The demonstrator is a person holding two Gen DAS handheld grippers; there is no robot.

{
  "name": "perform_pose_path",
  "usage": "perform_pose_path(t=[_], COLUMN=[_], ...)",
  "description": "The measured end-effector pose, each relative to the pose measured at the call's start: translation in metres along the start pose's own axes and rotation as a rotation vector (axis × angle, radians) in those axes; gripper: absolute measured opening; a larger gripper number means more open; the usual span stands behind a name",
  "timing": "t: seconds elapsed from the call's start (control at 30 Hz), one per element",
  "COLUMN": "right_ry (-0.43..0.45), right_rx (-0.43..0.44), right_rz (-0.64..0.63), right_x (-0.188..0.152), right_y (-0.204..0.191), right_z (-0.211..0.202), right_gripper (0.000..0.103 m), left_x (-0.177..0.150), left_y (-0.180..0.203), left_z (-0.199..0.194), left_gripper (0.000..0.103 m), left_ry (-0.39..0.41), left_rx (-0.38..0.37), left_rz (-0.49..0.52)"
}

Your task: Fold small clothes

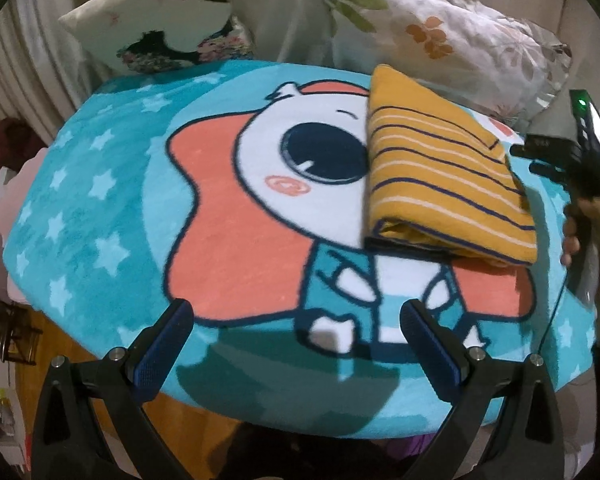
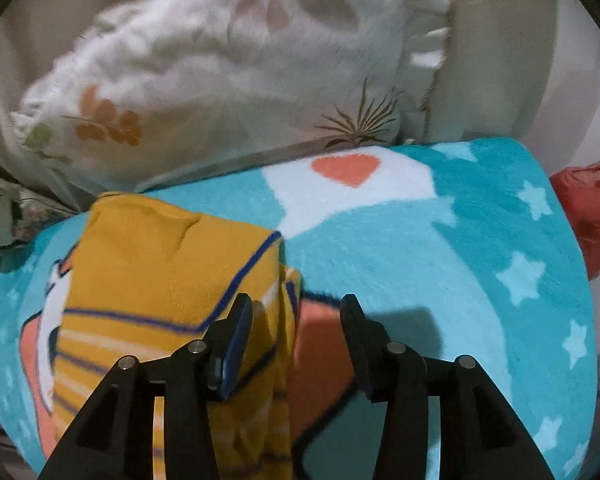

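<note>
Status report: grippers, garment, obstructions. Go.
Left gripper open, empty. Right gripper open beside yellow striped garment, folded on blue blanket. Nothing obstructing.

Teal cartoon blanket (image 1: 100, 208) before me; floral pillows (image 1: 452, 36) at its far edge, wooden floor (image 1: 80, 344) below its near-left corner.

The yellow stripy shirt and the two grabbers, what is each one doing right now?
Yellow striped shirt: folded, lying flat on the blue cartoon blanket.
Left gripper: open, empty, above the blanket.
Right gripper: open, holding nothing, at the shirt's edge.
Flowered pillow: resting behind the blanket.
</note>
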State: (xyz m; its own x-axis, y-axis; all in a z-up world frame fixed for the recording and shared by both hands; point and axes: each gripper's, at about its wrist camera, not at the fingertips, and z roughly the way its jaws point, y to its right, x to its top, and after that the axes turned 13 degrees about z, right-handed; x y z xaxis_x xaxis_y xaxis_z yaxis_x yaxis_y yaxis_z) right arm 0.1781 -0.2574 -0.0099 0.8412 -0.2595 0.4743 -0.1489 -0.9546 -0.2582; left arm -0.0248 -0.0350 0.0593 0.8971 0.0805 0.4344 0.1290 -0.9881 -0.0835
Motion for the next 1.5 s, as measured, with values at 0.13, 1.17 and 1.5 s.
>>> perform_pose_path(t=[0.13,1.17,1.5], right_ry=[0.012,0.038,0.032], right_rx=[0.010,-0.049,0.009], right_rz=[0.017,-0.043,-0.125], right_x=[-0.024,-0.147,-0.163], right_y=[0.015,0.069,0.040], right_z=[-0.026,-0.111,-0.114], right_gripper=[0.054,0.062,0.063], left_x=[0.009,0.005,-0.007], left_y=[0.024,0.103,0.087], left_z=[0.005,-0.002,-0.008], left_gripper=[0.103,0.103,0.103], left_ry=[0.005,0.038,0.030], left_rx=[-0.041,-0.210,-0.196], left_rz=[0.054,0.134,0.083])
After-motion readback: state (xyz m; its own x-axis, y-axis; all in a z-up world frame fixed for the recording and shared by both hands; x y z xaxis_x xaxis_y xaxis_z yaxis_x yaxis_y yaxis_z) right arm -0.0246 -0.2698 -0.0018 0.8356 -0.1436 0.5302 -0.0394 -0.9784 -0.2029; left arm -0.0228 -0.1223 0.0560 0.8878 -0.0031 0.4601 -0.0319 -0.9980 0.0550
